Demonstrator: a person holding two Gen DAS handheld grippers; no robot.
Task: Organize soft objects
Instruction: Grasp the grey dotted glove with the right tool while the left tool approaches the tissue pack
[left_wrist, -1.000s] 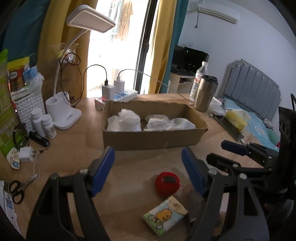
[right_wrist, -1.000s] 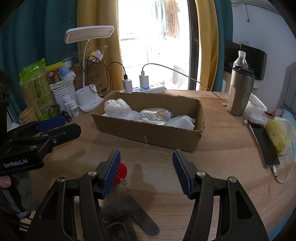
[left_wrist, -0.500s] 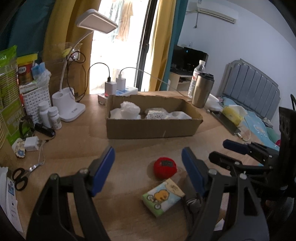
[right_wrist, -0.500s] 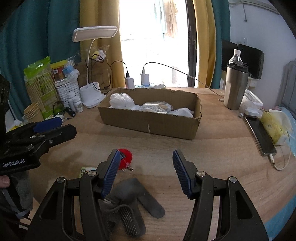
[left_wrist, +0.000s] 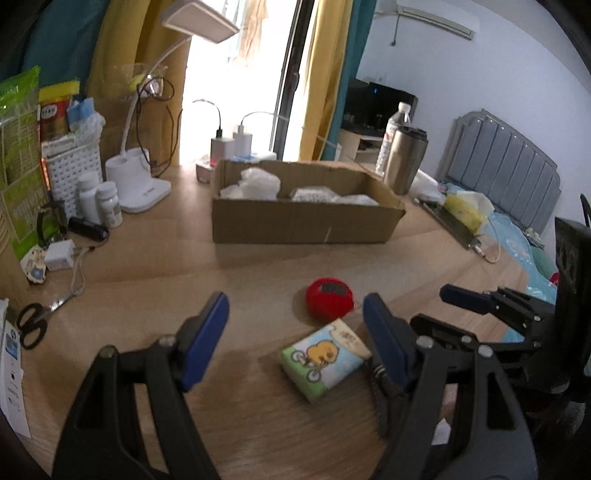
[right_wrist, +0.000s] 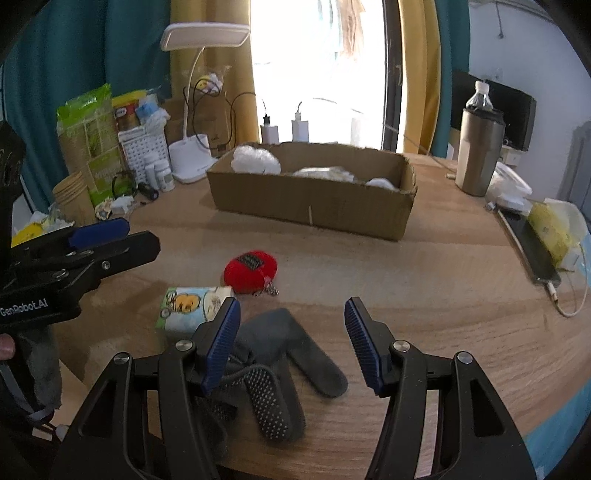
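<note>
While both grippers hang over the near edge of the desk (right_wrist: 461, 266), the loose soft stuff sits right under them: a grey glove (right_wrist: 280, 365), a tissue pack (left_wrist: 325, 360) and a red plush (right_wrist: 251, 271), with the box (right_wrist: 314, 206) further back already holding a few white bundles.

What matters for the next grab, I'd say, is the glove versus the right gripper (right_wrist: 291, 343). It lies just below and a bit left of that gripper's spread jaws, partly tucked under the left blue pad. Its long axis runs diagonally, one finger pointing out toward the lower right, the dotted palm side curled toward the camera. So the right one is clearly nearer to it, and would probably want to drop and turn a little to bite across the fabric rather than along it.

The left gripper (left_wrist: 295, 343) is wide apart too and holds nothing. The pack lies between its pads, slightly right of centre, tilted so its long side runs up toward the right. The plush is just beyond the pack, close to touching it, keyring bit trailing off to the side.

Box is well apart from all three, straight ahead.
</note>
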